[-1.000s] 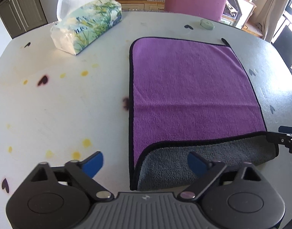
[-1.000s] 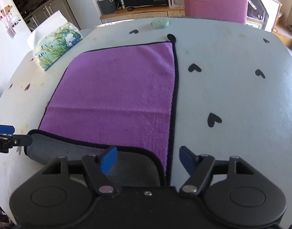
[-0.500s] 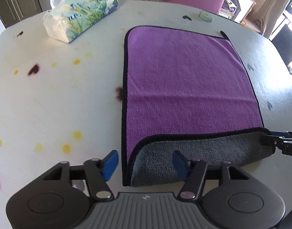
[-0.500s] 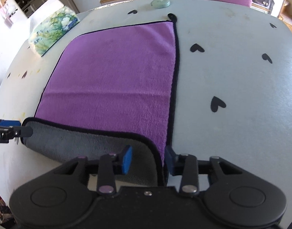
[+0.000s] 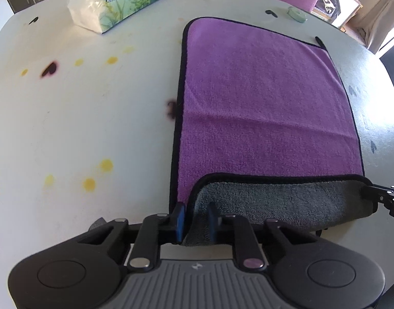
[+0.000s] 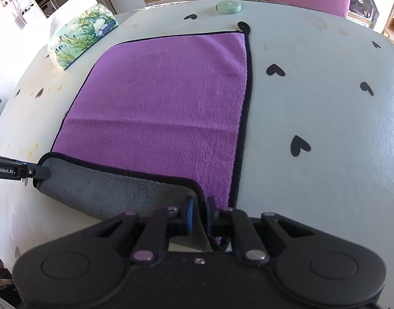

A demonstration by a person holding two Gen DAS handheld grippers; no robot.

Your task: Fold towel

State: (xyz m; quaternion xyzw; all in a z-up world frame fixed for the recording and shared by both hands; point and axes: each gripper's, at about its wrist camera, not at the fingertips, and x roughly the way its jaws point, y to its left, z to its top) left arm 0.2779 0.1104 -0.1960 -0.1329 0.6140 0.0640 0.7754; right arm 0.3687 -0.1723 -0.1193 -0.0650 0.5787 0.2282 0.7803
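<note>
**Towel: both near corners gripped, fold starting**

The towel is lying flat on the white table, purple face up, with its near edge turned over and showing the gray underside.

The left gripper is closing its blue-padded fingers on the near-left corner, with the gray cloth passing between them. The right gripper is pinching the near-right corner in the same way, its jaws nearly together with only the fabric between. In each wrist view, the opposite gripper is showing at the frame edge, touching its own corner.

Handling judgement: the towel is appearing soft, light and limp, with a plush pile and a black bound hem. It is likely to sag between the two grip points, so the hemmed corners are the correct places to hold. The pile should give the pads good friction.

Outward from the grippers, the rest of the towel is extending away toward the far side. A tissue pack is sitting at the far left, well apart from the towel. A small green round object is sitting beyond the far-right corner.
</note>
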